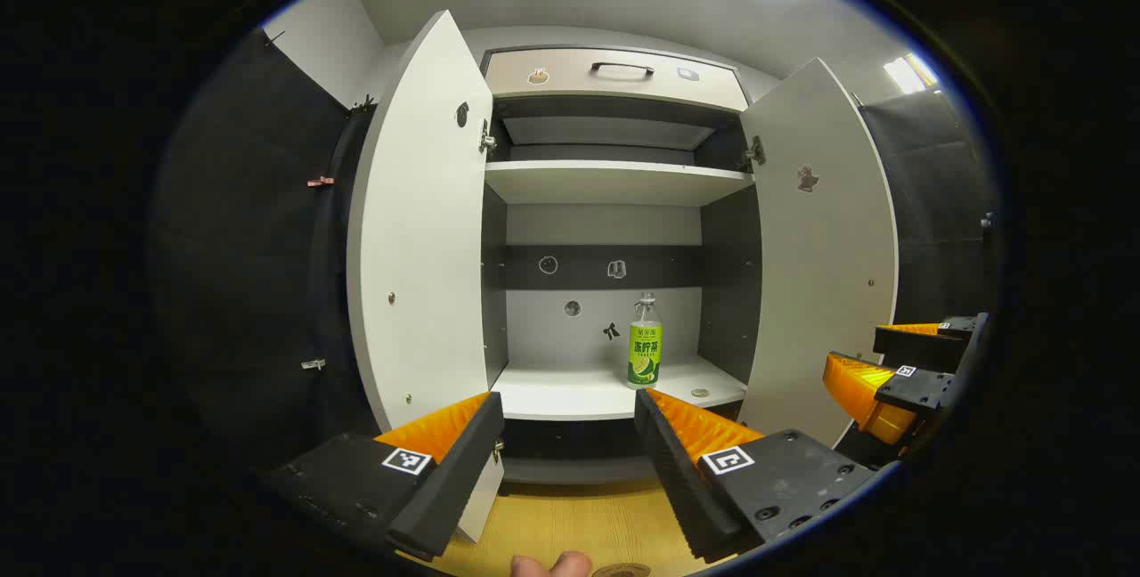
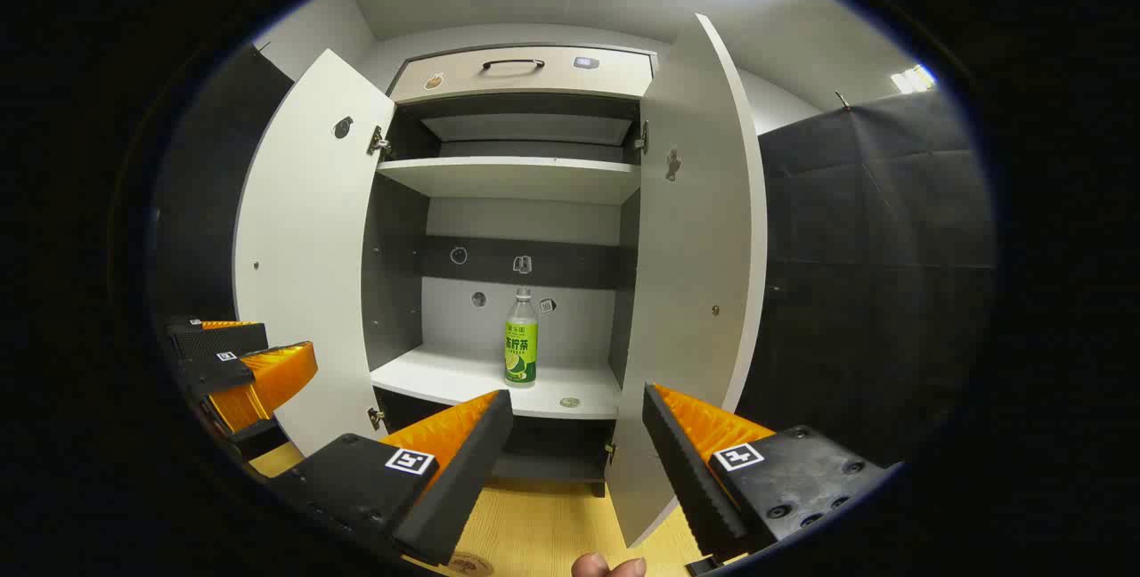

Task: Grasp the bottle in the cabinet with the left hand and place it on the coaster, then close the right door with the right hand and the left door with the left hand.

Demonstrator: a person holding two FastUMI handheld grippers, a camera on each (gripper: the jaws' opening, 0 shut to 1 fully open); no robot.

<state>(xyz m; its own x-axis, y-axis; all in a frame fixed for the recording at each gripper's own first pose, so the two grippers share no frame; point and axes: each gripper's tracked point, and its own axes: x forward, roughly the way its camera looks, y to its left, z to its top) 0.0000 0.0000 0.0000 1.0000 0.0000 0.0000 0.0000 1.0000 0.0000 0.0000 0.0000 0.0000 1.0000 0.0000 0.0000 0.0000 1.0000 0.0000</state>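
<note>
A clear bottle [image 1: 644, 341] with a green label stands upright on the lower shelf [image 1: 570, 394] of the open cabinet, right of centre; it also appears in the right gripper view [image 2: 521, 338]. My left gripper [image 1: 565, 403] is open, well in front of the cabinet, nothing between its fingers. My right gripper [image 2: 577, 399] is open too, held beside the left one and equally far back. The left door [image 1: 419, 247] and right door [image 1: 819, 247] both stand wide open. A round coaster [image 1: 621, 570] lies on the wooden tabletop at the bottom edge.
An upper shelf [image 1: 614, 181] and a drawer with a dark handle [image 1: 621, 69] sit above. A small round disc [image 1: 700, 393] lies on the lower shelf right of the bottle. Black cloth walls flank the cabinet. A thumb [image 1: 552, 564] shows at the bottom.
</note>
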